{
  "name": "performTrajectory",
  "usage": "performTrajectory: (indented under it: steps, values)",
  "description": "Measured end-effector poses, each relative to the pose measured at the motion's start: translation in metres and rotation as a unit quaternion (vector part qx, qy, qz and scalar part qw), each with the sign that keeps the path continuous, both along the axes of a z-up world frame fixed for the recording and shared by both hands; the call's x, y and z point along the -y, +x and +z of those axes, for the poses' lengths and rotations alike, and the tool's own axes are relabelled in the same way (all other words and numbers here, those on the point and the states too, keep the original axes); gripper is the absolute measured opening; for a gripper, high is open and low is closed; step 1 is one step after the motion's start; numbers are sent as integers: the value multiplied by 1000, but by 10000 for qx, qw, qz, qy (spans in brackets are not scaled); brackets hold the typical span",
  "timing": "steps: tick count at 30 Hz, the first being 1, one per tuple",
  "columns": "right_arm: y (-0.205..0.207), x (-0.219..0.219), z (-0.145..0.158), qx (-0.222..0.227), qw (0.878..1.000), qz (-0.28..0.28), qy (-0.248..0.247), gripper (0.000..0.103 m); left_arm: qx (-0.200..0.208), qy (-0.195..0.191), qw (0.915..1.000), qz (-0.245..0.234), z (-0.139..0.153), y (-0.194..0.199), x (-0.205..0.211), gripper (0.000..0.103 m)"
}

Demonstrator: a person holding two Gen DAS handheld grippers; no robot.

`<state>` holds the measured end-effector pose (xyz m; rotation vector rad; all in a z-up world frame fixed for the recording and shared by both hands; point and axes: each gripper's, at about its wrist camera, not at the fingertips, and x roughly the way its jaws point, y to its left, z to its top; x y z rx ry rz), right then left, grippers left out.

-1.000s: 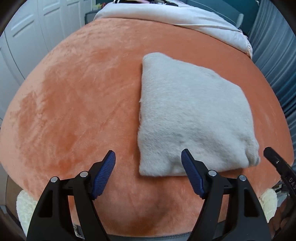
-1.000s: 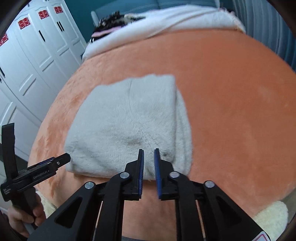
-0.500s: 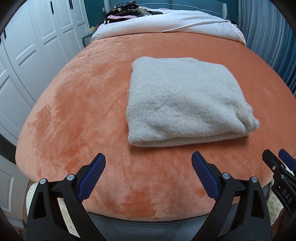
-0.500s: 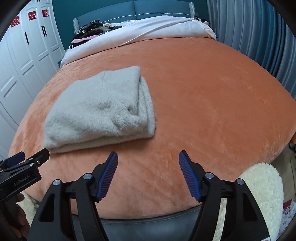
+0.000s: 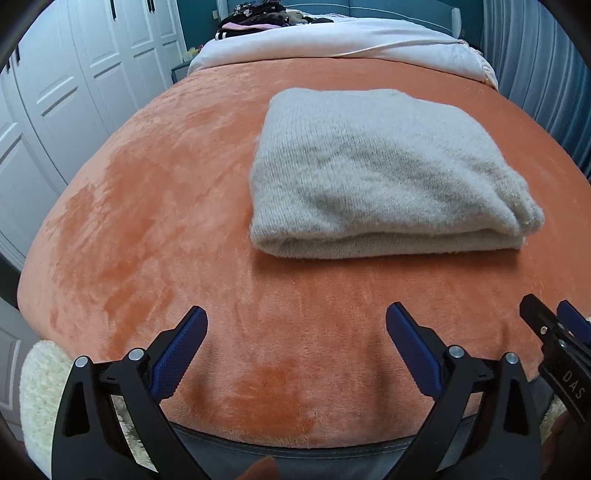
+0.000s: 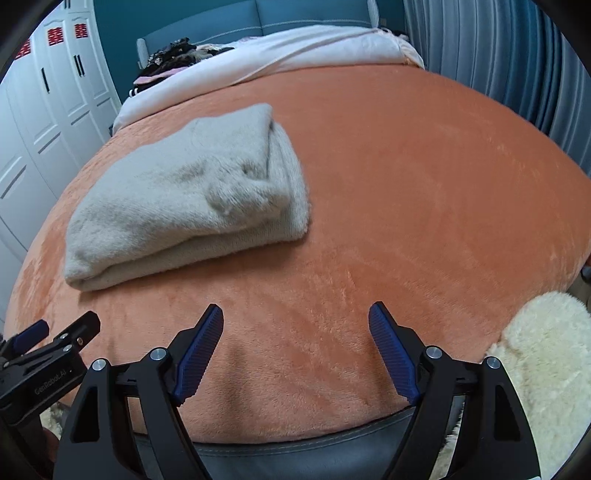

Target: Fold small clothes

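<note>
A light grey fuzzy knit garment (image 5: 373, 173) lies folded into a thick rectangle on the orange plush bed cover (image 5: 155, 206). It also shows in the right wrist view (image 6: 192, 192), left of centre. My left gripper (image 5: 297, 339) is open and empty, held back near the bed's front edge, short of the garment. My right gripper (image 6: 295, 339) is open and empty, also near the front edge, to the right of the garment. Each gripper's tip shows at the edge of the other's view.
White bedding (image 5: 332, 40) and a pile of dark clothes (image 5: 255, 14) lie at the bed's far end. White wardrobe doors (image 5: 74, 74) stand on the left, blue curtains (image 6: 498, 55) on the right. A cream fluffy rug (image 6: 546, 362) lies by the bed's front.
Both grippers pulled back from the garment toward the bed's front edge. The right gripper, shut at the garment's near edge one second ago, has opened and let go. The garment stays folded.
</note>
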<state>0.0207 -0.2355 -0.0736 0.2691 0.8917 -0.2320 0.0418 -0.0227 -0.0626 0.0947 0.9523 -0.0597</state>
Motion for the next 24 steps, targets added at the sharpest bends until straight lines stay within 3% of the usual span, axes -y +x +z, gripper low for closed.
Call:
performTrajectory:
  steps: [5, 10, 24]
  values:
    - [7, 0, -19, -170, 9999, -12, -33, 80, -53, -8, 10000, -5, -13, 3, 1, 95]
    - [10, -17, -29, -43, 9986, 184, -499, 98, 14, -50, 10000, -6, -27, 5, -1, 98]
    - [7, -21, -34, 81, 9977, 155, -651, 98, 531, -232, 9983, -95, -34, -1, -1, 98]
